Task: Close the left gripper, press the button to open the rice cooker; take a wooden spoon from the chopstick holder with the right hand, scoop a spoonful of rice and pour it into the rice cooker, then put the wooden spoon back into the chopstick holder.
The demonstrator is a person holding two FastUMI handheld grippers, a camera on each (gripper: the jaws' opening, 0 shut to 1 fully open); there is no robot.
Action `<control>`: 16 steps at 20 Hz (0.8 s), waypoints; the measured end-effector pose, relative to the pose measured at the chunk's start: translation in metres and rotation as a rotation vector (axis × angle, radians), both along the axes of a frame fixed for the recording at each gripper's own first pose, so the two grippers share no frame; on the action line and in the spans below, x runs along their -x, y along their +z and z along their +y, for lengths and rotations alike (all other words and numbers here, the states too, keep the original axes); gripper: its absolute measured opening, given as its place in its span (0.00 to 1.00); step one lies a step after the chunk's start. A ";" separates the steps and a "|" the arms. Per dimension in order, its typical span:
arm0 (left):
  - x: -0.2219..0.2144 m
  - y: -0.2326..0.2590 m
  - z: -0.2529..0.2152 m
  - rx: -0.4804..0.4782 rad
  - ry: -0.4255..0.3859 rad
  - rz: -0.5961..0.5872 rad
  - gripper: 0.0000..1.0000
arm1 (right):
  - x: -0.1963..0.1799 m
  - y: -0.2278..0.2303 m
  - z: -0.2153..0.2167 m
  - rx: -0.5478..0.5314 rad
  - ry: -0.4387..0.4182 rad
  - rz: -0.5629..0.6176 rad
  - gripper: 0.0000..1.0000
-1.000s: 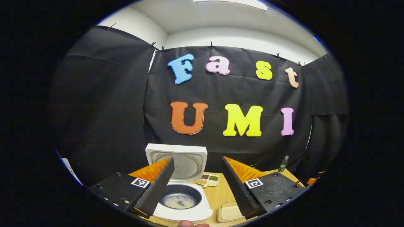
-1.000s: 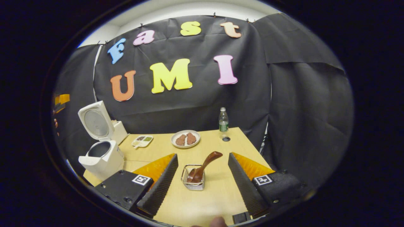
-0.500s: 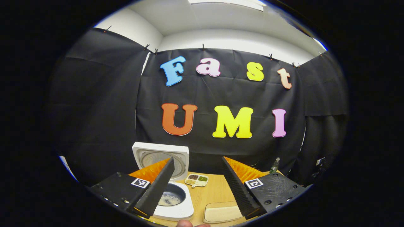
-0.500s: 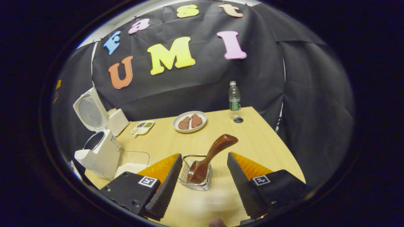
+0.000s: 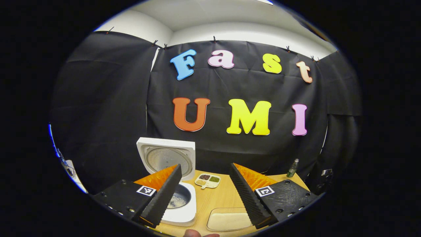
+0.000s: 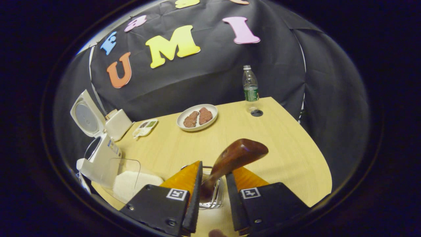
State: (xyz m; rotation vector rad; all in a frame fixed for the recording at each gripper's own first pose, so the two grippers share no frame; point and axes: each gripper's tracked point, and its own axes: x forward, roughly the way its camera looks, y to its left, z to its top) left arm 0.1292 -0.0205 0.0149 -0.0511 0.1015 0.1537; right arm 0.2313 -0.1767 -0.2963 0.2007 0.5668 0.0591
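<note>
Right gripper: fingers narrowed around wooden spoon handle, contact not clear, can't tell if gripping
Wooden spoon: tilted, bowl down in chopstick holder
Left gripper: fingers spread wide, holding nothing
Rice container: clear box touching rice cooker
Rice cooker: lid up, pot exposed, well left of chopstick holder
Plate: beyond chopstick holder on table
Bottle: far table edge

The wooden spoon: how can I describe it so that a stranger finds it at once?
On the wooden table, look at the near edge, where a small wire chopstick holder stands. The wooden spoon leans out of it between the right gripper fingers, glossy dark brown, unlike the white things nearby.
</note>
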 end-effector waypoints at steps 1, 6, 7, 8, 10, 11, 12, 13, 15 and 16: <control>0.002 -0.003 0.000 -0.002 0.002 0.007 0.94 | -0.001 0.001 0.001 -0.002 0.002 0.003 0.41; 0.006 -0.009 0.006 0.022 0.004 0.019 0.94 | 0.003 0.006 0.008 -0.035 0.002 0.017 0.24; 0.006 -0.009 0.008 0.026 0.000 0.017 0.94 | 0.004 0.009 0.008 -0.024 0.000 0.014 0.22; 0.007 -0.009 0.011 0.029 -0.006 0.013 0.94 | 0.006 0.014 0.010 -0.014 -0.001 0.006 0.19; 0.010 -0.011 0.018 0.029 -0.016 0.014 0.94 | 0.009 0.025 0.011 0.016 -0.008 -0.011 0.18; 0.013 -0.013 0.023 0.023 -0.023 0.013 0.94 | 0.011 0.031 0.012 0.035 -0.014 -0.018 0.18; 0.016 -0.014 0.028 0.017 -0.029 0.010 0.94 | 0.015 0.040 0.014 0.052 -0.017 -0.031 0.17; 0.018 -0.015 0.034 0.010 -0.035 0.007 0.94 | 0.018 0.050 0.016 0.072 -0.022 -0.046 0.17; 0.026 -0.019 0.046 0.007 -0.049 0.004 0.94 | 0.025 0.072 0.018 0.120 -0.039 -0.075 0.17; 0.030 -0.020 0.053 0.011 -0.055 -0.002 0.94 | 0.029 0.085 0.019 0.141 -0.050 -0.095 0.17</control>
